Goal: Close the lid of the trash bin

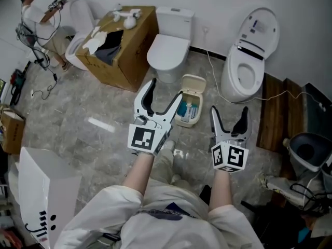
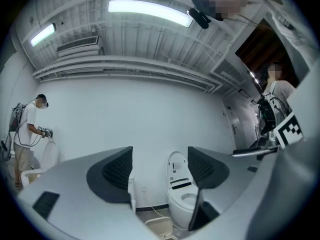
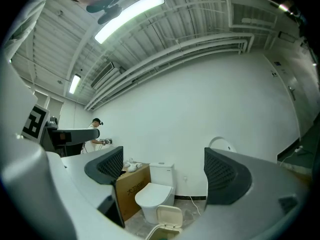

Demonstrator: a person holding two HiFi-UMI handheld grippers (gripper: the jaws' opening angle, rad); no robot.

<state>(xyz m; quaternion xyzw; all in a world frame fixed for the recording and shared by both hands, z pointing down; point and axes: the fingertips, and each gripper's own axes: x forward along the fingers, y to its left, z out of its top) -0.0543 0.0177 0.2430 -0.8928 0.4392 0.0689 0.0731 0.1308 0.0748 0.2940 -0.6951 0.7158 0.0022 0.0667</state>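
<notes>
None of the closing is done yet. The trash bin sits on the floor just ahead of my tongs, between the two of them and nearer the left pair. Its lid stands upright on the far side, so the contents show. As I judge it, the whole job remains: reach the lid's top edge, then tip it toward me and down.

My left tongs are spread wide with nothing between them. My right tongs gape empty too, and both pairs hang above the floor.

Room is fair. Beyond the lid a closed toilet stands near, ahead of my left tongs. An open-seated toilet stands past my right tongs, and a cable trails over the floor between them. From my side the approach looks free.
</notes>
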